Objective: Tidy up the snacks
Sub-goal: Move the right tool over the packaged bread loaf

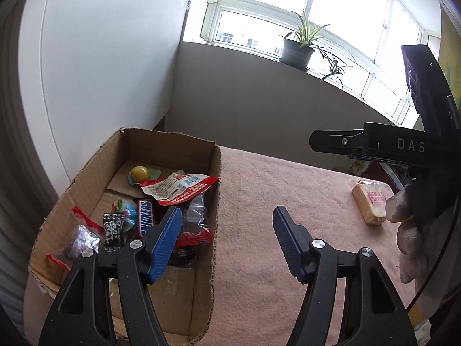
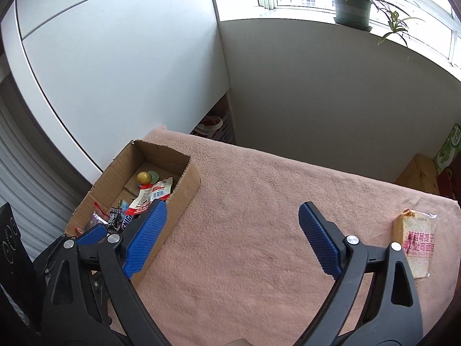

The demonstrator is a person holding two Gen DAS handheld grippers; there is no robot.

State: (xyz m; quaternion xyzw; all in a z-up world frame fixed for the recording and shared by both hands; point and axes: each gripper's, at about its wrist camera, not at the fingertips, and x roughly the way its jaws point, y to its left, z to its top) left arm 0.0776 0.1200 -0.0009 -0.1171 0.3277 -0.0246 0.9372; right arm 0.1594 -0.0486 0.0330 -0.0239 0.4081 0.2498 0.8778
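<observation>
Tabletop (image 2: pixel 259 216): covered in a pink terry cloth, backed by a grey wall under a window.

Cardboard box (image 1: pixel 214 190): open-topped, set at the left edge of the tabletop, far end near the back left corner. Held loose snacks:
- Snickers bar (image 1: pixel 145 217), lying flat, mid-box.
- Red-and-white snack packet (image 1: pixel 175 187), resting over the bar's far end.
- Yellow dome-shaped jelly cup (image 1: pixel 139 173), toward the far wall of the box.
- Small black-and-white candy wrapper (image 1: pixel 113 229), just left of the bar.
- Clear bag with red trim (image 1: pixel 82 238), against the left wall of the box.
- Further dark wrapped items near the right wall, partly hidden behind a blue pad; contents not legible.

Wrapped toast slice (image 2: pixel 415 245): clear wrapper with red print, flat on the cloth near the right edge of the tabletop, well apart from the box.

Left hand-held gripper (image 1: pixel 227 239): released, blue pads spread wide, nothing between them; hung over the right wall of the box.

Right hand-held gripper (image 2: pixel 230 233): released likewise, empty, above the bare cloth between box and toast.

Potted plant (image 2: pixel 353 7): on the windowsill.
</observation>
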